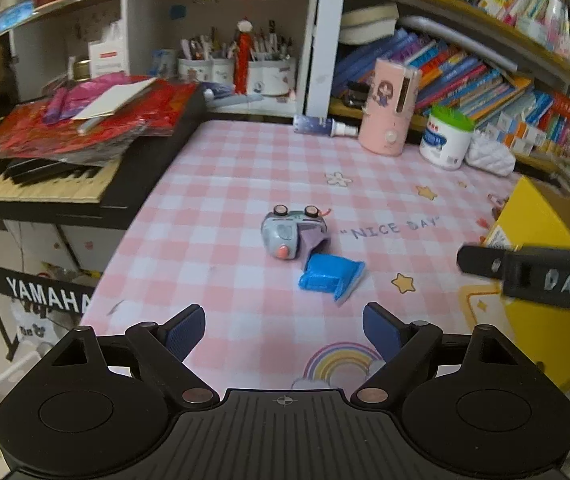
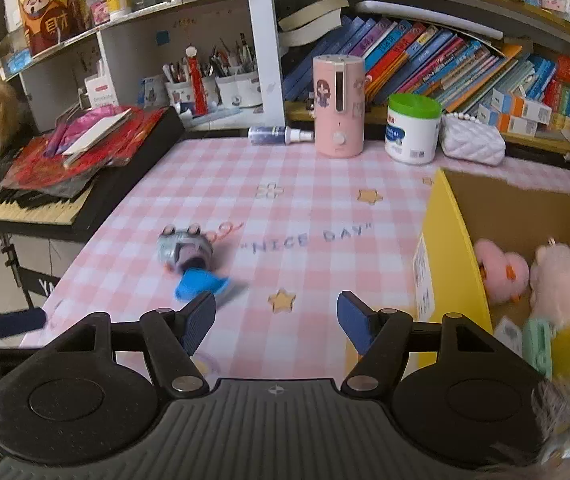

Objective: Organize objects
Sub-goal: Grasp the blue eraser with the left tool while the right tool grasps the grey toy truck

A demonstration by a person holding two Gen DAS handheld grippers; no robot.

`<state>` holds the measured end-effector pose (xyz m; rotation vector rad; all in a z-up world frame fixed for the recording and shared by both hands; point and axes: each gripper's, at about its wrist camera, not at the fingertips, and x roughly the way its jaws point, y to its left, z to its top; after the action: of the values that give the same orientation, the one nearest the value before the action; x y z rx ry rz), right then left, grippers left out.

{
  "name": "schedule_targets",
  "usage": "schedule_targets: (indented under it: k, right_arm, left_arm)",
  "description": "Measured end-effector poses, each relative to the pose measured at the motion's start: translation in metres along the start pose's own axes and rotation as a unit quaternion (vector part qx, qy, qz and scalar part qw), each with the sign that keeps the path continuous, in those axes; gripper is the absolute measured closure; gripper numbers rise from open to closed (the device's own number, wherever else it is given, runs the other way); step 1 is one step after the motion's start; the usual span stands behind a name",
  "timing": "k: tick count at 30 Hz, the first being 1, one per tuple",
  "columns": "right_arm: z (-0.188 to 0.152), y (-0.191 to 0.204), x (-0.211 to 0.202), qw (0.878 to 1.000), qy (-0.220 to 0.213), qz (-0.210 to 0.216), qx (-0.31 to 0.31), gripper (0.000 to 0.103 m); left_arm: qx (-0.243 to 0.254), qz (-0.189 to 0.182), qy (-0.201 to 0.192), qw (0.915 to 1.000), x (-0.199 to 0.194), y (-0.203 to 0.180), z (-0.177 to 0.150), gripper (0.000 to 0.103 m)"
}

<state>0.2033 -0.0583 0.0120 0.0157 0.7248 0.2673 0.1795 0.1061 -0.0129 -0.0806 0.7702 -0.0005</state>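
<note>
Right wrist: yellow box (image 2: 451,240) holds two pink plush toys (image 2: 561,284).

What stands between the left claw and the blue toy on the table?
Nothing visible. The left claw is open, and only bare pink checked tablecloth lies between it and the blue toy. The grey toy sits just behind the blue one, touching it, not in front.

Your right gripper (image 2: 276,322) hangs with its jaws spread wide and nothing between them, just left of the yellow box (image 2: 451,248). Inside that box lie two pink plush toys (image 2: 541,280). Well left of the box, the grey toy car (image 2: 185,249) touches the blue packet (image 2: 201,285).
</note>
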Motion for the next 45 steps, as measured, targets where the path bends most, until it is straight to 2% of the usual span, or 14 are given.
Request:
schedule_targets:
  k: [5,12,14,16,17,21,25,34,39,42,45]
  right_arm:
    - [0.015,-0.008,0.016,1.0,-0.004,0.001,0.003,0.037]
    - [0.03,-0.02,0.031,1.0,-0.011,0.003,0.019,0.036]
    - [0.032,-0.024,0.035,0.999,-0.012,0.005,0.03,0.036]
    - [0.033,-0.028,0.04,0.999,-0.01,0.003,0.039,0.036]
    - [0.034,-0.03,0.042,0.999,-0.01,0.002,0.043,0.036]
    - [0.038,-0.034,0.046,0.999,-0.011,0.001,0.046,0.036]
    - [0.042,-0.034,0.05,0.999,-0.012,0.006,0.04,0.036]
    - [0.044,-0.022,0.062,0.999,0.001,0.032,0.029,0.034]
    - [0.04,0.001,0.077,0.998,0.025,0.055,0.007,0.029]
    - [0.036,0.021,0.089,0.997,0.037,0.072,-0.01,0.021]
    - [0.031,0.044,0.106,0.995,0.049,0.078,-0.027,0.02]
  left_arm:
    - [0.02,-0.003,0.022,0.9995,0.033,-0.012,0.008,0.016]
    - [0.034,-0.013,0.032,0.9988,0.078,-0.032,0.021,0.02]
    - [0.033,-0.005,0.034,0.9989,0.088,-0.036,0.022,0.026]
    - [0.021,0.002,0.049,0.9986,0.098,-0.037,0.024,0.038]
    - [0.015,0.0,0.055,0.9983,0.101,-0.037,0.024,0.041]
    - [0.017,0.009,0.05,0.9986,0.105,-0.042,0.024,0.056]
    - [0.003,0.001,0.049,0.9988,0.102,-0.038,0.025,0.063]
    - [-0.039,-0.009,0.057,0.9976,0.061,-0.018,0.004,0.063]
    - [-0.068,0.039,0.05,0.9957,0.033,0.013,-0.004,0.063]
    - [-0.093,0.074,0.045,0.9919,0.018,0.034,-0.007,0.063]
    - [-0.11,0.096,0.044,0.9882,0.009,0.049,-0.012,0.063]
